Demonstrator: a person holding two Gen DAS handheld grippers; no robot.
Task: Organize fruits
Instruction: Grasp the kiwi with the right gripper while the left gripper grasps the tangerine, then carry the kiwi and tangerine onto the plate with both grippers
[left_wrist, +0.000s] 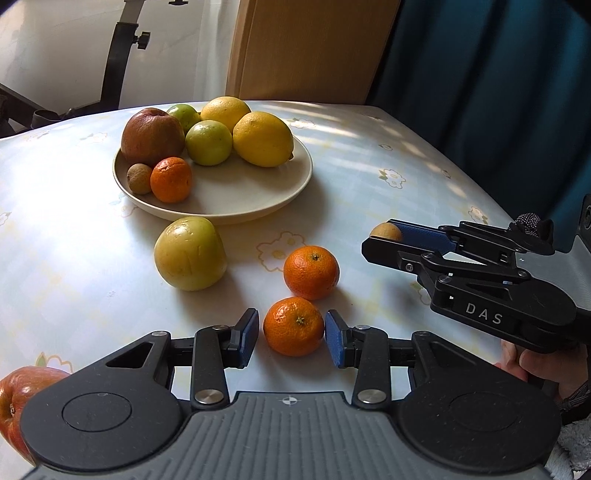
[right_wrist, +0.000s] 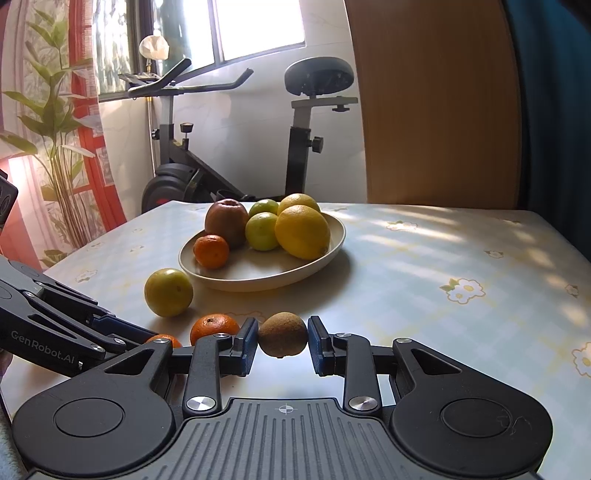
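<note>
The left hand-held gripper (left_wrist: 289, 338) stands released, its blue pads either side of the near mandarin (left_wrist: 293, 326) on the desk (left_wrist: 369, 177) with a visible gap on the left side and the right pad at or almost at the peel; nothing is clamped yet. The right hand-held gripper (right_wrist: 282, 341) is clenched on a small brown fruit (right_wrist: 282, 334), held clear of the desk surface. Judgement on the step in hand: the left gripper is set to take the near mandarin for the plate (left_wrist: 258, 206). To do it well, the pads should meet the fruit at its widest girth, centred, and close gently, since soft peel bruises and a round fruit will roll out of an off-centre pinch. The second mandarin (left_wrist: 311, 272) lies just beyond and should not be nudged; the green-yellow fruit (left_wrist: 190, 254) sits between it and the plate's rim. The free area on the plate is at its front right. The left wrist view alone shows a red apple (left_wrist: 18, 406) at the near left edge and a small brown fruit (left_wrist: 139, 178) on the plate beside the plated mandarin (left_wrist: 171, 180). The right wrist view alone shows the pads pressing on the held fruit, and the exercise bike (right_wrist: 221, 147) behind.
</note>
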